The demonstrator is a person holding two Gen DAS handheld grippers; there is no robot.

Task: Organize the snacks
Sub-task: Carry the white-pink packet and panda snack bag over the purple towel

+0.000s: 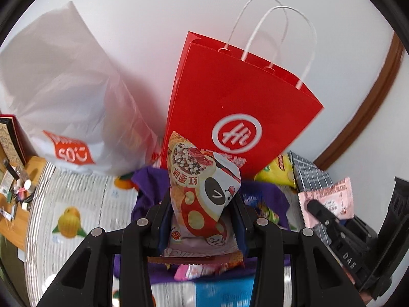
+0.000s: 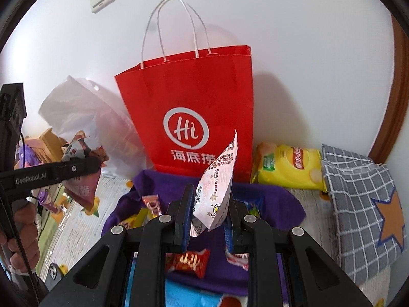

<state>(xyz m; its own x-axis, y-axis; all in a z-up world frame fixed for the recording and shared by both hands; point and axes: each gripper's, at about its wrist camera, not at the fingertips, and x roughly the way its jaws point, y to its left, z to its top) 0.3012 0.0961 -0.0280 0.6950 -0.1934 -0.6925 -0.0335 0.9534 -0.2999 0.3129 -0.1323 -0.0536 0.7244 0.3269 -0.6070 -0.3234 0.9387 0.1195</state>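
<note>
My left gripper (image 1: 202,204) is shut on a white, red and pink cartoon snack packet (image 1: 204,179), held up in front of the red paper bag (image 1: 230,97). My right gripper (image 2: 212,199) is shut on a pale pink-and-white printed packet (image 2: 219,174), also in front of the red paper bag (image 2: 189,112), which stands upright against the wall with white cord handles. Each view shows the other gripper from the side: the right gripper (image 1: 322,212) with its pink packet (image 1: 329,197), the left gripper (image 2: 89,166) with its packet (image 2: 81,179). Small loose snacks (image 2: 189,261) lie on a purple cloth (image 2: 158,181) below.
A white plastic bag (image 1: 64,89) leans left of the red bag. A yellow crisps bag (image 2: 288,168) and a grey checked cloth bag (image 2: 363,204) with an orange star lie to its right. A hand (image 2: 23,230) holds the left gripper; a phone (image 2: 53,273) lies below it.
</note>
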